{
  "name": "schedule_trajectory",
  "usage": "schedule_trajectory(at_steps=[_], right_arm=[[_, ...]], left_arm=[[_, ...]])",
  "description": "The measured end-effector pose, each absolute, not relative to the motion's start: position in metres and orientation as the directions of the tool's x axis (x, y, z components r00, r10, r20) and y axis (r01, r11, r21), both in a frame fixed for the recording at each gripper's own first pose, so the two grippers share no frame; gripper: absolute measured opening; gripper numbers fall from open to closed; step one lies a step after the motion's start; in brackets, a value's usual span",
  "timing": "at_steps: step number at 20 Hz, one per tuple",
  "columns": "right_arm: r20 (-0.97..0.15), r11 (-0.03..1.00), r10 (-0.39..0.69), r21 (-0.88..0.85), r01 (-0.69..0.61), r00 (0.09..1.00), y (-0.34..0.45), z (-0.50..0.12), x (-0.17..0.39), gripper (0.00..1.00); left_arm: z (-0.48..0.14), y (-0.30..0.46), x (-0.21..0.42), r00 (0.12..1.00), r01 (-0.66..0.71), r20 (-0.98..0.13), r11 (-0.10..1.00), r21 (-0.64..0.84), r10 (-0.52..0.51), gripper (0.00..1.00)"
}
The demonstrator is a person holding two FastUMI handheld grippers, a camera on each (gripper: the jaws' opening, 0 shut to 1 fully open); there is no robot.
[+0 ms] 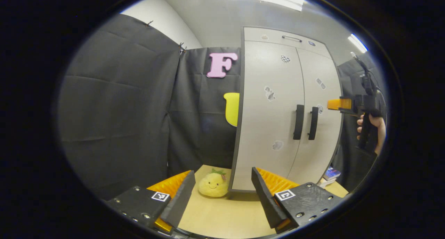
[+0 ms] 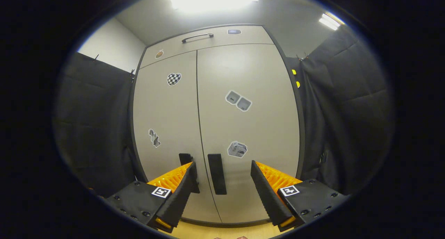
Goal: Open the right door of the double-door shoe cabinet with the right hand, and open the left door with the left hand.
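both cabinet doors closed
right gripper [image 2: 222, 183] wide open, facing the right door handle [image 2: 217, 174]; left gripper [image 1: 222, 190] wide open.

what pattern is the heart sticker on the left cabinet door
A black-and-white checkerboard on the heart sticker, clearest in the right gripper view.

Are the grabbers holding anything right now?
No. The left gripper and right gripper are both open and empty; the right door handle lies untouched ahead.
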State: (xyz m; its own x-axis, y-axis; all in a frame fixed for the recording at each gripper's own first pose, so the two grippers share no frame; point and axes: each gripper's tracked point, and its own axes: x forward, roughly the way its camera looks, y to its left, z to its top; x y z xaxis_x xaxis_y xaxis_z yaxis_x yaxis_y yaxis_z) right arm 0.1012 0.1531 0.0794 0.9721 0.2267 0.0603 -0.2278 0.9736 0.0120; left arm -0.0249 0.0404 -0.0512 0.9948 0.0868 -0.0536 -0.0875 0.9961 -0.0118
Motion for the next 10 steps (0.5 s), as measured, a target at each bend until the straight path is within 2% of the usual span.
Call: schedule_trajectory(at_steps=[10], right_arm=[[-0.041, 0.979, 0.204, 0.035, -0.202, 0.978, 0.168, 0.065, 0.159, 0.98]], left_arm=[[-0.054, 0.027, -0.015, 0.998, -0.032, -0.059, 0.999, 0.010, 0.033, 0.94]])
